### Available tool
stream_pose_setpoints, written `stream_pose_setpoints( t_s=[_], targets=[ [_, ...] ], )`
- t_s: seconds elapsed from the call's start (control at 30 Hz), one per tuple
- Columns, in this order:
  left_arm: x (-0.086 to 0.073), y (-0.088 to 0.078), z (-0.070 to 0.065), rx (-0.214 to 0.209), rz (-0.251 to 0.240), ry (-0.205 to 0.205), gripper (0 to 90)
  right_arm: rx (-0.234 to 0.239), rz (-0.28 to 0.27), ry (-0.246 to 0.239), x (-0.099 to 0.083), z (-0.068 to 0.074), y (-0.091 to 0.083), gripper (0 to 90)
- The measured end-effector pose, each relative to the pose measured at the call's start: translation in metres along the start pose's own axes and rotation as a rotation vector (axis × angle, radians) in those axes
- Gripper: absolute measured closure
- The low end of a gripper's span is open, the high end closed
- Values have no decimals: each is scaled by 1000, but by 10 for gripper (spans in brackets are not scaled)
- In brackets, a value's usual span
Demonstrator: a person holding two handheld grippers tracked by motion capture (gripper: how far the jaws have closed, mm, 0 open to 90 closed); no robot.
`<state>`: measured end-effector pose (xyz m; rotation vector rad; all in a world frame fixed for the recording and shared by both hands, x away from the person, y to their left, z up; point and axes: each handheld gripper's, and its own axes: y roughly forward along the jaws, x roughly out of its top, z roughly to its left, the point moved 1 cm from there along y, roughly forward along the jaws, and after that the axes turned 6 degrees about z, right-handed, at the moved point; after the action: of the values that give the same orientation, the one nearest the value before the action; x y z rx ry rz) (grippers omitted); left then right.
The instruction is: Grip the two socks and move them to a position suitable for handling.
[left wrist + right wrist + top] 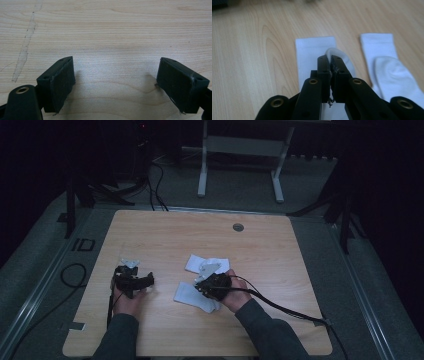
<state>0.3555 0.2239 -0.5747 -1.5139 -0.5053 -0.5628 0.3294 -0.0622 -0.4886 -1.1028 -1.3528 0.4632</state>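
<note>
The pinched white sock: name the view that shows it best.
The right gripper view: the right tool is shut on the sock, its cuff flat on the table. The high view shows it small and dim, partly under the hand. The left gripper view looks at bare wood.

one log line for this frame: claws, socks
left claw: open, over bare table | right claw: shut on near sock, pinching folded part | second sock: flat beside it, untouched

Table (pixel 150 235): pale wood, smooth, matt. Socks (pixel 315 50): white knit cloth, seemingly soft. Tongs (pixel 330 62): black matt plastic.
</note>
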Motion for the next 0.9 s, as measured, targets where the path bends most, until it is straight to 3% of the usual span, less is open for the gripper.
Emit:
stream_pose_setpoints(
  t_s=[0.43,0.9],
  targets=[
    [0,0,0,0,0,-1,150,-79,-11,118,-37,-30,-33,864],
    [0,0,0,0,0,-1,150,-110,-36,219,-72,-37,-51,861]
  ],
)
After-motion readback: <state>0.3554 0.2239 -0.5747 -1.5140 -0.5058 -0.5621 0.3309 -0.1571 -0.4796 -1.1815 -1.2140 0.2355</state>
